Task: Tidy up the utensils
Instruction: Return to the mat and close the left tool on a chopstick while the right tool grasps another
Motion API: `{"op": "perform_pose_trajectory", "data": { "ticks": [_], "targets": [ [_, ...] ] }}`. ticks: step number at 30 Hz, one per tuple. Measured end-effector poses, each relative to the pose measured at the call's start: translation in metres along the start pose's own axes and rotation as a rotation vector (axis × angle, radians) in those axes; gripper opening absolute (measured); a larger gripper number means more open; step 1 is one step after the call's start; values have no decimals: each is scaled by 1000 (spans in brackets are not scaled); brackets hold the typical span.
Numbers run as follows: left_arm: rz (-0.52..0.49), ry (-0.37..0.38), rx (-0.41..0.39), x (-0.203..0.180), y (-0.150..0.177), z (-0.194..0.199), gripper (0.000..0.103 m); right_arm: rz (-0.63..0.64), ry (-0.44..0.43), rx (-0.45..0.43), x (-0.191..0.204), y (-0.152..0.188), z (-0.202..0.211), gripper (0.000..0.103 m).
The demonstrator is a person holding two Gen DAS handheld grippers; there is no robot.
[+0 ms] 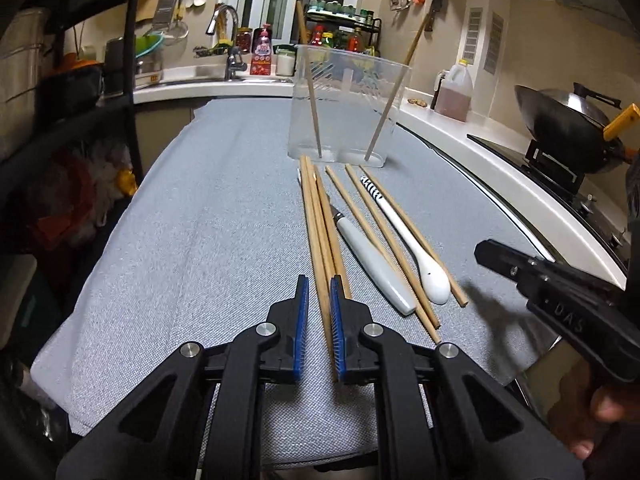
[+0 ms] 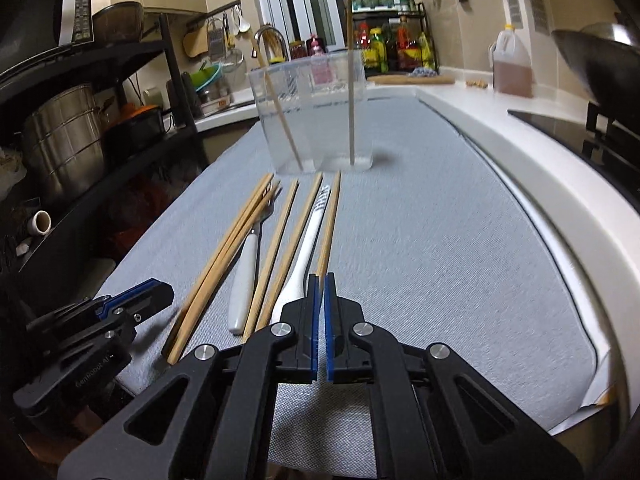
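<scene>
My left claw (image 1: 319, 292) straddles the leftmost chopstick (image 1: 316, 216) on the table (image 1: 200, 220), jaws narrow but not yet pinching. My right claw (image 2: 321, 286) is clamped on the rightmost chopstick (image 2: 330, 224). I'd lift level, then tip each upright into the clear holder (image 2: 316, 120).

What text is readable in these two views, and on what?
"DAS" on the body of the right gripper, seen from the left wrist view.
"GenRobot AI" on the body of the left gripper, seen from the right wrist view; the last letters are faint.
Labels on the red detergent bottle and the sauce bottles: too small and blurred to read.
</scene>
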State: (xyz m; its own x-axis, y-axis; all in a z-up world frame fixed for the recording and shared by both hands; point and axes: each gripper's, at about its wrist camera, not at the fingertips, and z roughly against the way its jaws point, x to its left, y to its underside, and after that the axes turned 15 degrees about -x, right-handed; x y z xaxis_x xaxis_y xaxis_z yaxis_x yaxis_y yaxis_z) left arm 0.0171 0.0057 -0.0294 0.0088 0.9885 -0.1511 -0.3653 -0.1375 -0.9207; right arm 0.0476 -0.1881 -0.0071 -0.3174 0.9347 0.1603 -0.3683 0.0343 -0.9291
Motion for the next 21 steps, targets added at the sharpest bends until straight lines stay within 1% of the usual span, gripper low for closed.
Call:
{"op": "perform_pose_trajectory", "data": {
  "ticks": [4,6,8,10,16,18,20,21],
  "targets": [
    [18,3,28,2,6,-4,11,-15,-18,39,2,8,-10,6],
    [6,21,32,-2,8,-4,11,-10,-18,44,5,11,-12,6],
    [-11,15,37,-6,10,-5,11,1,-37,72,9,13,-16,6],
    [-19,12,35,-7,10,-5,11,32,-27,86,14,16,-19,7],
    [-26,7,34,-7,10,-4,12,67,-14,90,19,17,-18,8],
    [-8,-10,34,-4,10,-3,11,79,-8,89,20,17,-17,8],
    [11,-7,38,0,10,-3,12,88,-3,88,22,17,-16,7],
    [3,-5,39,-2,10,-3,12,95,2,88,22,17,-16,6]
  ]
}}
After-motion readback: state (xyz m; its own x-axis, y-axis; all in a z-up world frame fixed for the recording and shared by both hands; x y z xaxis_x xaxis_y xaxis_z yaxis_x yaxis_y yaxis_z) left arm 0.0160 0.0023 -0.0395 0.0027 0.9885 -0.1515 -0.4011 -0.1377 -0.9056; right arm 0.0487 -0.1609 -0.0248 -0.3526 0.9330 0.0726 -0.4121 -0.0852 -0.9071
